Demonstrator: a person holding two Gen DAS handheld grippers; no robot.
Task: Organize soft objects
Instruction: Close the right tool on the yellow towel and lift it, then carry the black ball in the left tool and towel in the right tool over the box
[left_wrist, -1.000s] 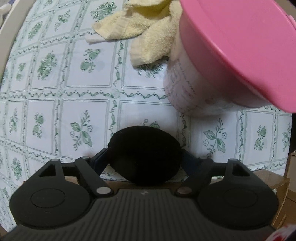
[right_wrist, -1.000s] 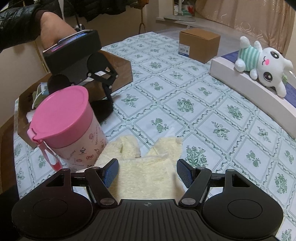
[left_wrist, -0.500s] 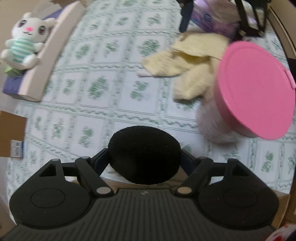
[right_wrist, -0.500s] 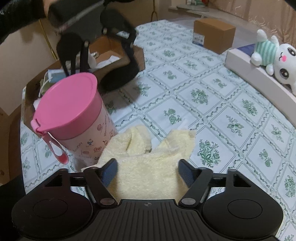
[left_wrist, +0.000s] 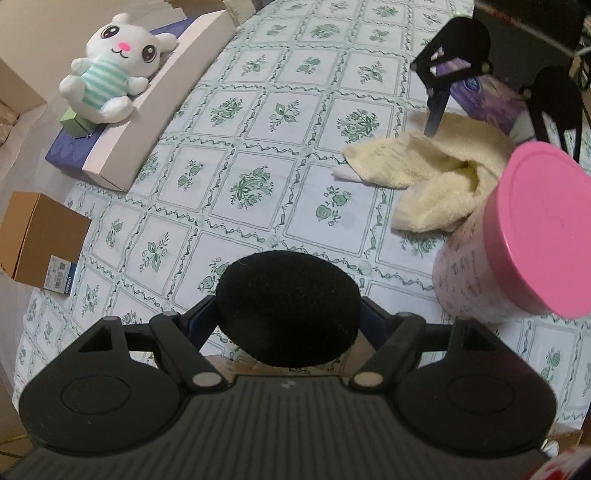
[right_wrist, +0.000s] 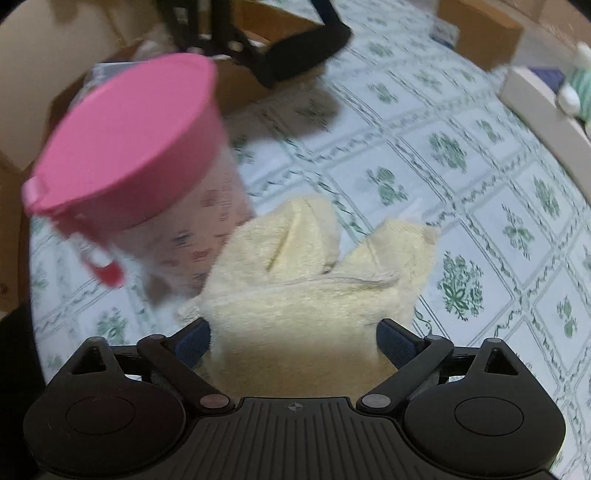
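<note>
The black pad (left_wrist: 288, 308) sits clamped between the left gripper's (left_wrist: 288, 325) fingers, held above the near edge of the table (left_wrist: 258, 110). It looks like foam or felt: light, squashy, easy to hold by its sides, with little risk of slipping. The towel (right_wrist: 314, 280) lies crumpled on the table to the right, its near edge between the right gripper's (right_wrist: 295, 332) fingers, which stand apart on either side of it; whether they touch it I cannot tell. It is limp and will sag and trail, so a bunched fold should give a surer hold than a single edge. Its left side lies against the pink-lidded cup (right_wrist: 147, 166), which a drag might tip. Far left, a plush bunny (left_wrist: 110, 62) lies on a box (left_wrist: 147, 107).
</note>
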